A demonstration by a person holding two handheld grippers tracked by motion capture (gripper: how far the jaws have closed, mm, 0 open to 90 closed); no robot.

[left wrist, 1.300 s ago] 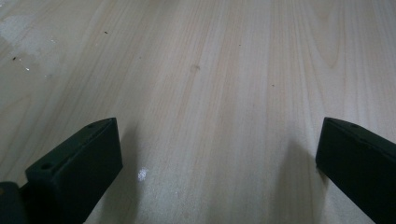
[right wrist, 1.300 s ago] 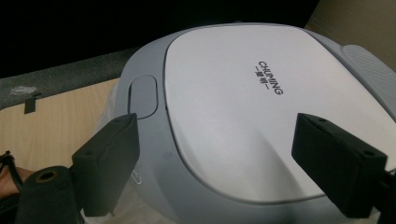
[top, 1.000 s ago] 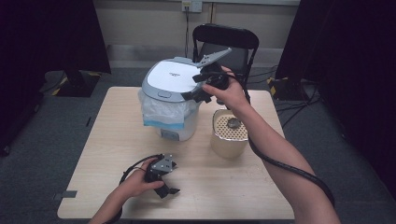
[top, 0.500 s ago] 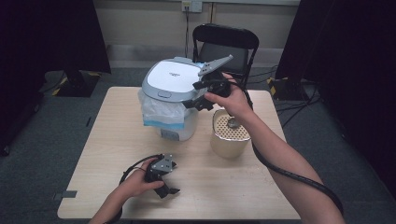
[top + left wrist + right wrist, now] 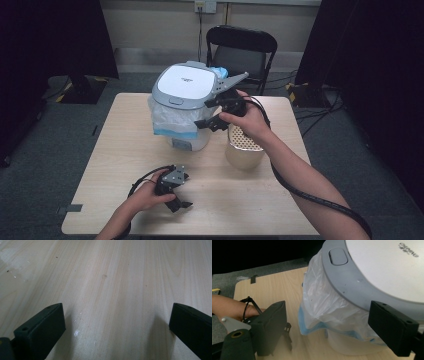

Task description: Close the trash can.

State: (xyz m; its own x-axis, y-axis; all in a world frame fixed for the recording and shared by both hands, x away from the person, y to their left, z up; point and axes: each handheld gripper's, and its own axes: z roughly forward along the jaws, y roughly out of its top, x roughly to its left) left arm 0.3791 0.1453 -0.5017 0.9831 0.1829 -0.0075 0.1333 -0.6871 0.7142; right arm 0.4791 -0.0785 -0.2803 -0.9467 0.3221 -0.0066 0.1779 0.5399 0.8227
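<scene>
Both tongs open, right tongs (image 5: 206,114) beside bin (image 5: 182,107), lid lettering too small to read, left tongs (image 5: 184,201) on table (image 5: 250,200)

A pale wooden table (image 5: 125,145) with rounded corners stands on grey carpet; toward its twelve o'clock edge sits a white bin (image 5: 186,107) with a grey lid and a bag liner; at about three o'clock of the bin stands a beige perforated can (image 5: 243,152); at seven o'clock the left gripper (image 5: 181,204) rests on the wood.
</scene>
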